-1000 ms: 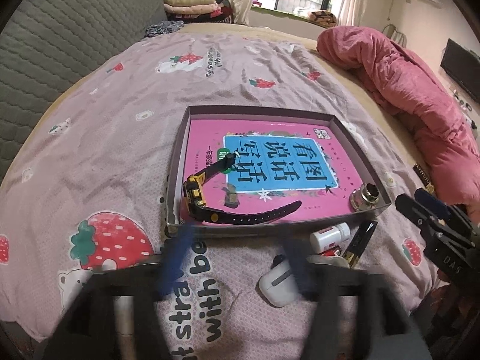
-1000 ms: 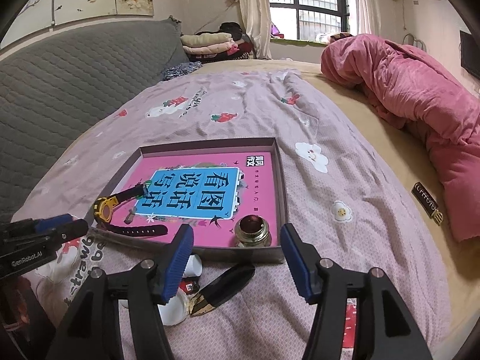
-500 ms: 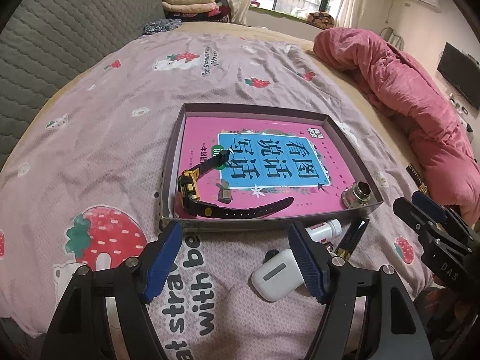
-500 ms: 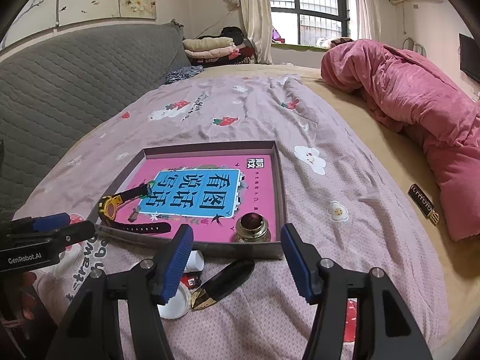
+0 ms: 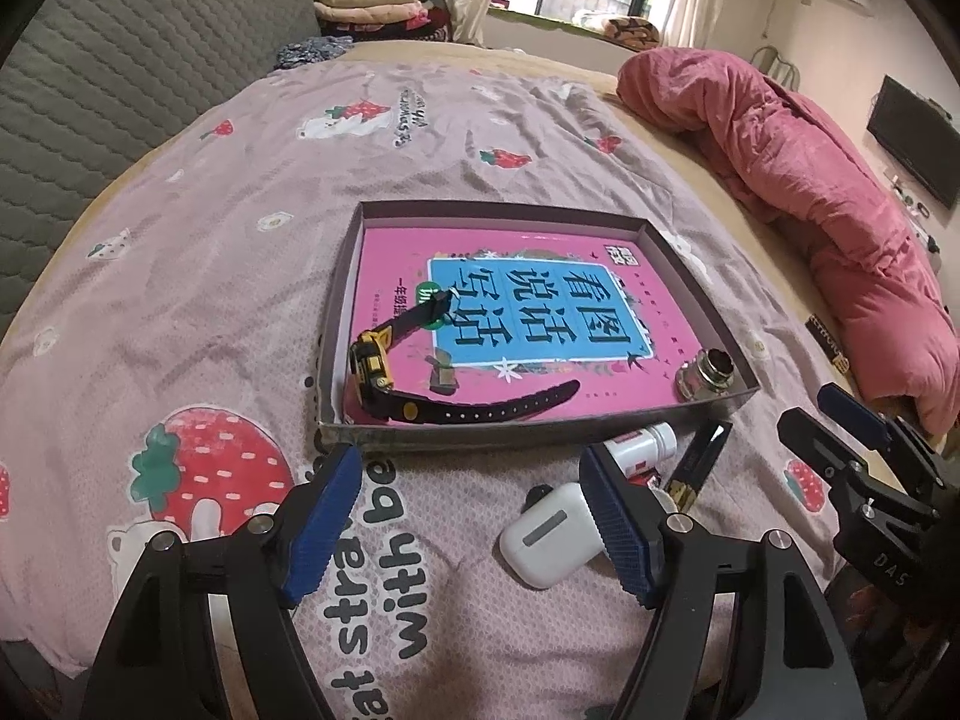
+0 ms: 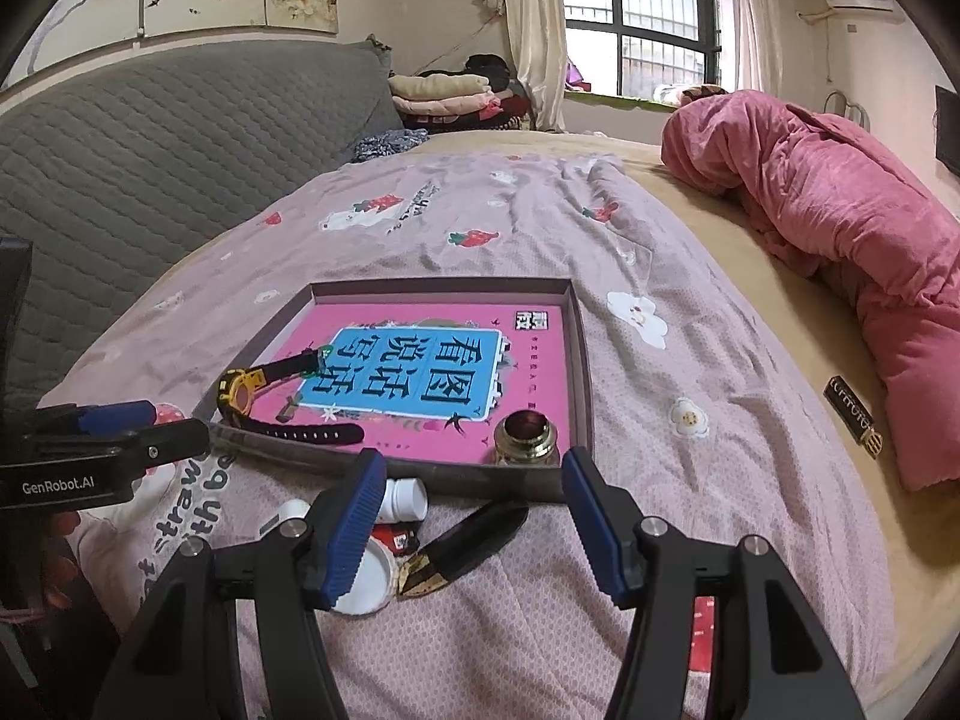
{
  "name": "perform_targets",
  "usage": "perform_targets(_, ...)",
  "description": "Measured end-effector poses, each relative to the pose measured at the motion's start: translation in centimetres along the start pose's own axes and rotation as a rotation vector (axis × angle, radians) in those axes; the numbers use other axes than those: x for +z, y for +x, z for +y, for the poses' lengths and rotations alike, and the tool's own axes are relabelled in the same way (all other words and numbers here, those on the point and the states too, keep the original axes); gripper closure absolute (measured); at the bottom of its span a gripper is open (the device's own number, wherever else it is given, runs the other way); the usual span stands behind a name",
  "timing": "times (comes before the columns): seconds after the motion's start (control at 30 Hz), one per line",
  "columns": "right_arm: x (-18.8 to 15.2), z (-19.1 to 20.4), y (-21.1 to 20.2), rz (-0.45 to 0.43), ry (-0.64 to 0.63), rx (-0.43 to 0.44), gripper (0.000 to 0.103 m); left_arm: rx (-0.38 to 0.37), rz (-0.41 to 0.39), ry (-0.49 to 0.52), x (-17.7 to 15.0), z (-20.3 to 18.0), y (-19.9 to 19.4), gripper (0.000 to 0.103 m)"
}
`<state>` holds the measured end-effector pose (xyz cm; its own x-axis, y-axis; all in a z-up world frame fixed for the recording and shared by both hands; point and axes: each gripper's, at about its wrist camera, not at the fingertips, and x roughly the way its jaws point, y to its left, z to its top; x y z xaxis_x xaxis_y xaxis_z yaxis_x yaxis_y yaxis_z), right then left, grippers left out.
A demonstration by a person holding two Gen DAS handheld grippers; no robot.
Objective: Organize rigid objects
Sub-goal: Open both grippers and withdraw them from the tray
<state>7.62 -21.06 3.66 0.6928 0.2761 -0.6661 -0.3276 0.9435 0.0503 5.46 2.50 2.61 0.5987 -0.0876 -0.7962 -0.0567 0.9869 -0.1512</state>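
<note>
A shallow grey box lies on the bed with a pink book, a yellow-and-black watch and a small metal jar inside. In front of it lie a white earbud case, a small white bottle and a black-and-gold tube. My left gripper is open and empty, just before the box's near edge, beside the case. My right gripper is open and empty, above the tube.
A rumpled pink quilt lies along the right side of the bed. A grey quilted headboard stands at the left. Folded clothes sit at the far end. A small black label lies near the quilt.
My left gripper has come into sharp view and drawn back a little from the box. My right gripper has barely moved. The objects lie where they were.
</note>
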Motion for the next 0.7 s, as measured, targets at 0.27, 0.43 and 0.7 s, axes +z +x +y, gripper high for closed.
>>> perform_targets(0.27, -1.5, 1.4, 0.0, 0.025, -0.064, 0.018, 0.042, -0.010, 0.036, 0.023, -1.0, -0.7, 0.5, 0.027)
perform_targets(0.43, -1.9, 1.3, 0.3, 0.049, -0.055, 0.023, 0.042, -0.013, 0.071, 0.016, -1.6, -0.7, 1.0, 0.027)
perform_targets(0.7, -2.8, 1.6, 0.6, 0.091, -0.054, 0.033, 0.042, -0.022, 0.104, 0.050, -2.6, -1.4, 1.6, 0.027)
